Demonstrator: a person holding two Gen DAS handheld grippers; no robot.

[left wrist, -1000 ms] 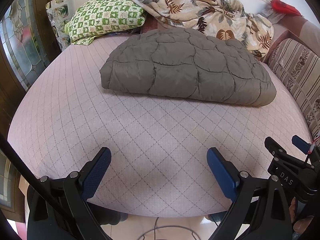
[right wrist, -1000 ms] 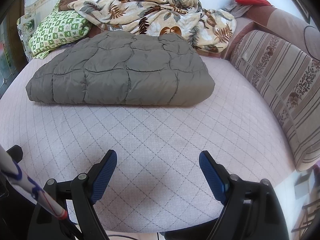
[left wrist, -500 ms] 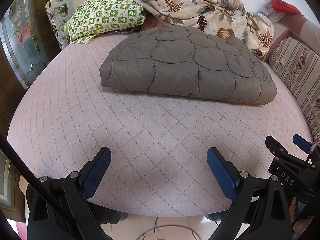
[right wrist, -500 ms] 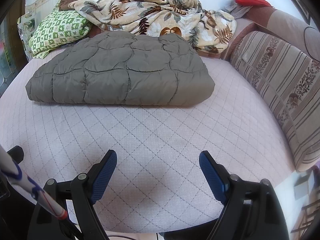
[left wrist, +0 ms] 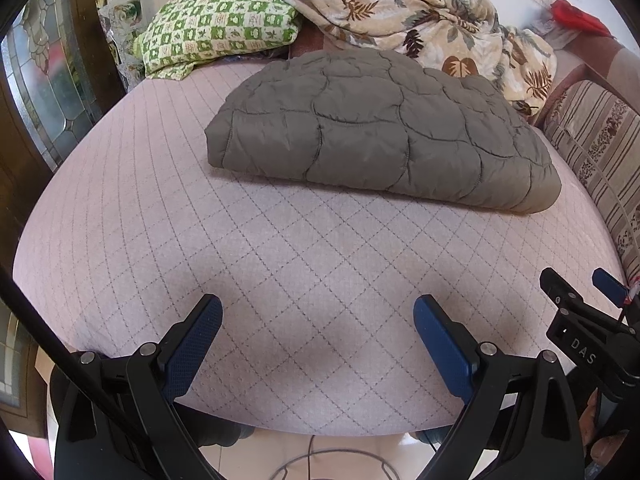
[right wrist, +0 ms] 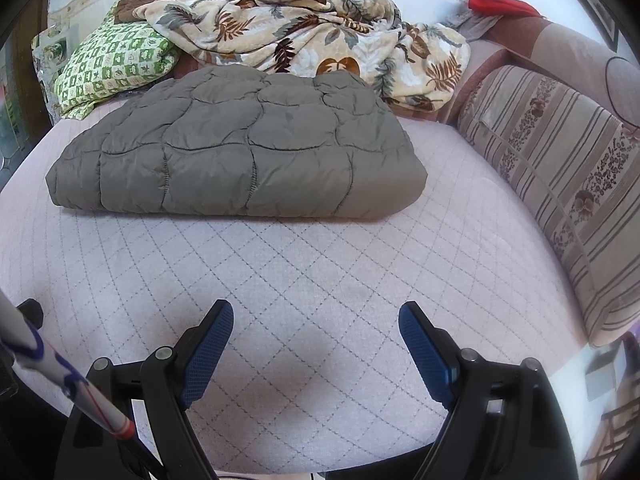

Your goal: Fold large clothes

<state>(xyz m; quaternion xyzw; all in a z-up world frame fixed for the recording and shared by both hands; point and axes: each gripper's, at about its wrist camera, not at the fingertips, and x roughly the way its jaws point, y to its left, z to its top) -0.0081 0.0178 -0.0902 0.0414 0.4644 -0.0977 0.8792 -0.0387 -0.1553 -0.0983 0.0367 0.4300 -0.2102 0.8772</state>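
**Left wrist view: folded quilted jacket on the bed, both grippers empty**

Left wrist and right wrist views show a grey quilted jacket point(left wrist: 380, 136) lying as a thick rectangular bundle on the pink quilted bed point(left wrist: 280, 264), toward its far half, well apart from both tools. Behind it sit a green checked pillow point(left wrist: 216, 32) and a leaf-print blanket point(left wrist: 420, 28); a striped cushion point(right wrist: 560, 184) borders the bed's right side. The left gripper point(left wrist: 318, 340) hovers over the near edge with its blue pads spread wide and nothing between them; the right gripper point(right wrist: 316, 344) is likewise spread and empty.

Handling, as judged: the padded fabric looks light, soft and springy, with a smooth shell that may slip and layers that may puff open when released. A hold at the two near corners, left point(right wrist: 60, 188) and right point(right wrist: 404, 196), pinching all layers together along a stitched seam, would likely control it best. Whether further folds remain cannot be told.
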